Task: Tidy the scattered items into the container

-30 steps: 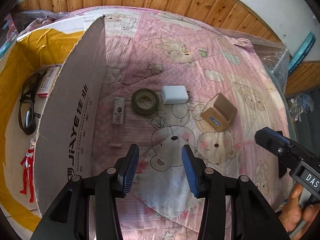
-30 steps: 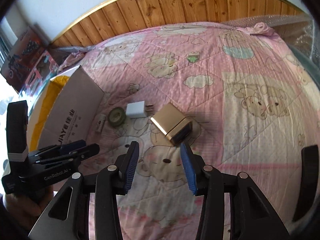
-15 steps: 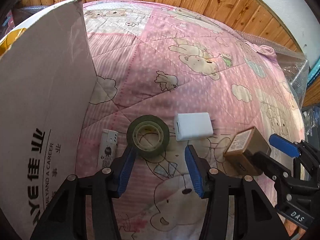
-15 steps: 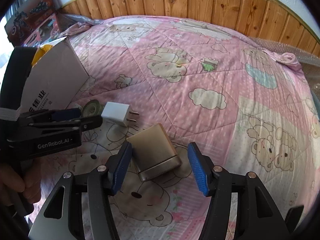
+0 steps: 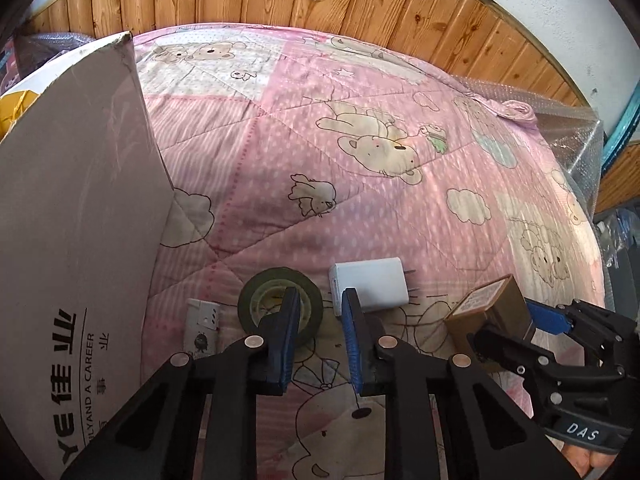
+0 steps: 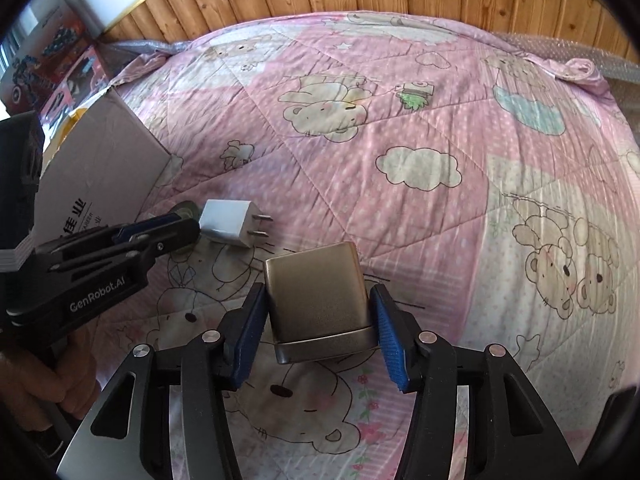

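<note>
Gold box (image 6: 316,300) between right gripper (image 6: 318,336) fingers, level, low.

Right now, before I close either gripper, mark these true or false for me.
1. The right gripper has a finger on each side of the gold box. True.
2. The white charger lies inside the cardboard box. False: it lies on the quilt, beside the tape roll.
3. One finger of the left gripper sits over the tape roll's hole. True.
4. The charger's prongs point toward the cardboard box. False: they point away from it.
</note>
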### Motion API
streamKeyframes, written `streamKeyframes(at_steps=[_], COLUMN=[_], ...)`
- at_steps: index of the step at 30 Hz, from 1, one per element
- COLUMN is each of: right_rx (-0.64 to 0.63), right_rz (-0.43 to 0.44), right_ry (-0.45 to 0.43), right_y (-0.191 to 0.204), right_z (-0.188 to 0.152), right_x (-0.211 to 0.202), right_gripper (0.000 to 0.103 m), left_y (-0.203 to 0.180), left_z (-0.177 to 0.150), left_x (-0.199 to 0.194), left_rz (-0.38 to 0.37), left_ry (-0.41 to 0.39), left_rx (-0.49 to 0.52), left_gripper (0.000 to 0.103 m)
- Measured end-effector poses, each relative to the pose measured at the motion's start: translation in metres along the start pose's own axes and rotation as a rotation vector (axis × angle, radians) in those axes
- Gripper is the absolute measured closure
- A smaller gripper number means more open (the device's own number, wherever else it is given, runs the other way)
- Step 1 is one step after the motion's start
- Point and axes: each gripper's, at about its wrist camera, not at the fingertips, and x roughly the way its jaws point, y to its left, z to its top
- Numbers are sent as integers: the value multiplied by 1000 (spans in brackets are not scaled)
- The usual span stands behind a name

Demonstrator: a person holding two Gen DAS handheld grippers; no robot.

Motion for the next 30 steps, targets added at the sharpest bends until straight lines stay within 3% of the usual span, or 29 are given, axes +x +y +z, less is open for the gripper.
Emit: streamKeyframes(at_steps=[1,2,3,5,7,9,21,30], right_rx=[0,-2,-4,-4,2,15,41,95], right_rz=[1,0,-5,-12,-10,-2,27,47], right_ry=[-1,-2,-5,-2,-5,-10,-31,-66], right_y=[1,1,2,3,2,0,5,14], right_z=[0,0,-1,-1,-1,-1,-6,-23], right_x=[0,-1,-1,0,1,-1,-16,-39], right_gripper=[48,48,48,48,48,48,48,48], left_y=[-2,-4,-4,1,8,13,-5,-14], left_z=[-1,-3,-5,-8,-8,-7,-19,-47], left_x=[0,2,2,1,8,13,-18,-48], left_rz=[2,22,49,77,61,56,42,1], left_ry=[3,10,16,-13,3,9,-25,1], left_rx=[12,24,30,15,-11,-22,40,83], left_gripper=[78,70,49,34,35,55,56,55])
